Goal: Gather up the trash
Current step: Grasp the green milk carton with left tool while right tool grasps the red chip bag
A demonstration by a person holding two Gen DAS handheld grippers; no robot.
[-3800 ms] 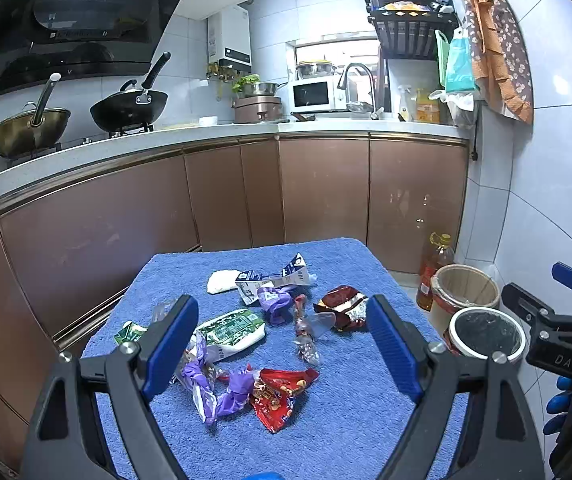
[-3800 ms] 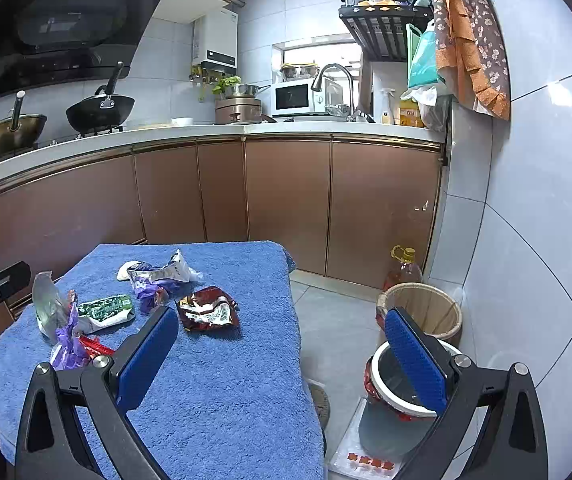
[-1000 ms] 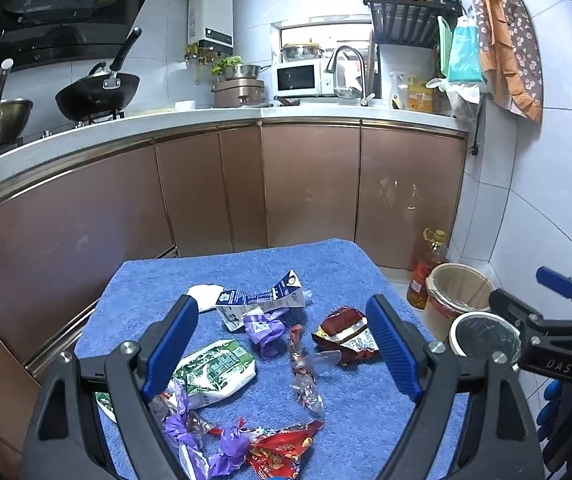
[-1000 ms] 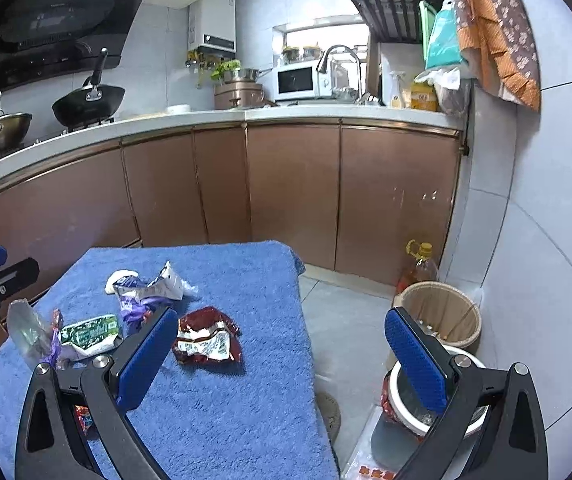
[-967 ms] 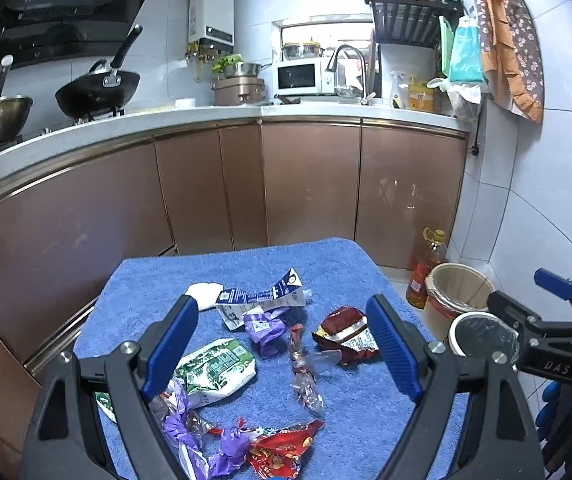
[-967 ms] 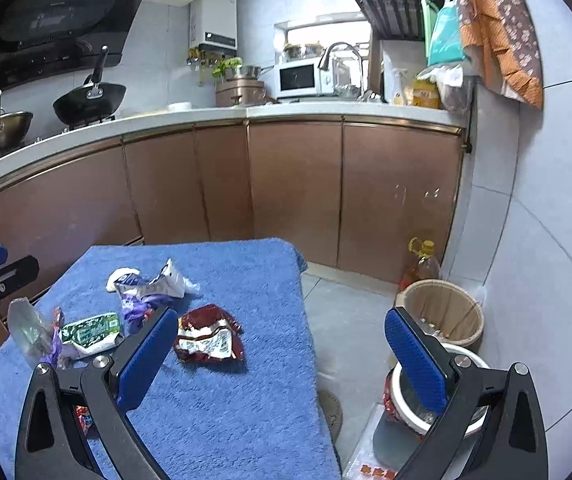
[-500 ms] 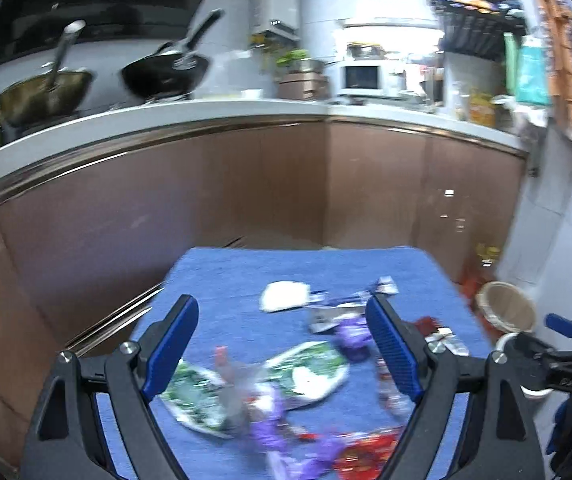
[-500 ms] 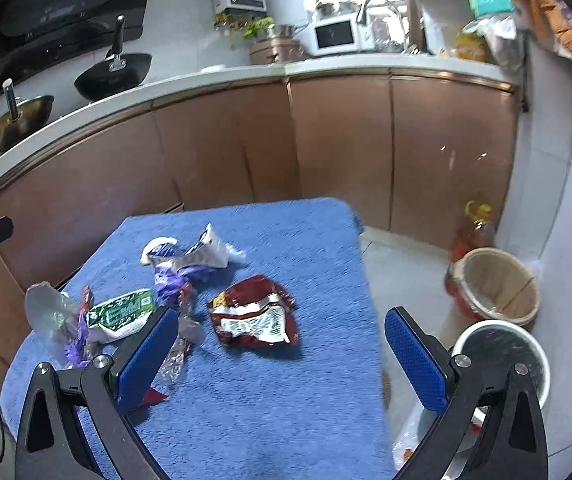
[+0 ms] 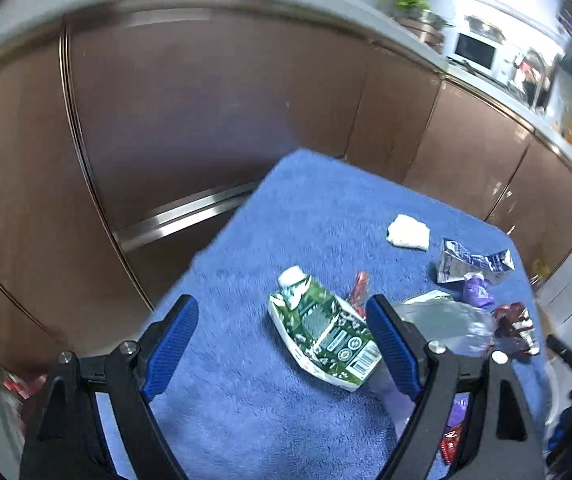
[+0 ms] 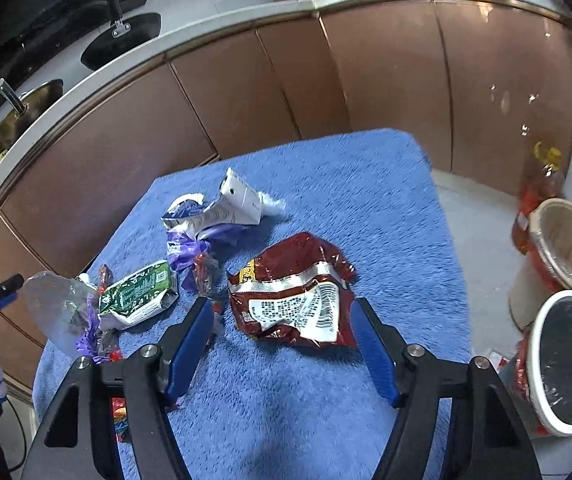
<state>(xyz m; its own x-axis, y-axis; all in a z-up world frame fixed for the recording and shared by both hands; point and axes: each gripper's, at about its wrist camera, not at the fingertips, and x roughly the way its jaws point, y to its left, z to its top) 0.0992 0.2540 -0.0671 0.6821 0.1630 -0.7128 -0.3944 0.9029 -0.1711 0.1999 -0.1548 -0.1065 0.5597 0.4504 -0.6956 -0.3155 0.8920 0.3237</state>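
While angled down, right tongs (image 10: 281,340) gape, straddling red wrapper (image 10: 292,296).

The towel (image 10: 366,420) is plain blue. On it, the near bag (image 10: 296,296) is dark red with a silver-white panel of black print. The left carton (image 10: 137,294) is green with white ends; the far carton (image 10: 221,210) is white and blue. A wrapper (image 10: 185,250) between them is purple. The cabinets (image 10: 245,92) are copper-brown. The right bin (image 10: 570,360) is white-rimmed with a black liner.

Wrappers (image 10: 294,292) on table cloth (image 10: 366,184), bins (image 10: 566,356) on floor right, cabinets (image 10: 245,80) behind.
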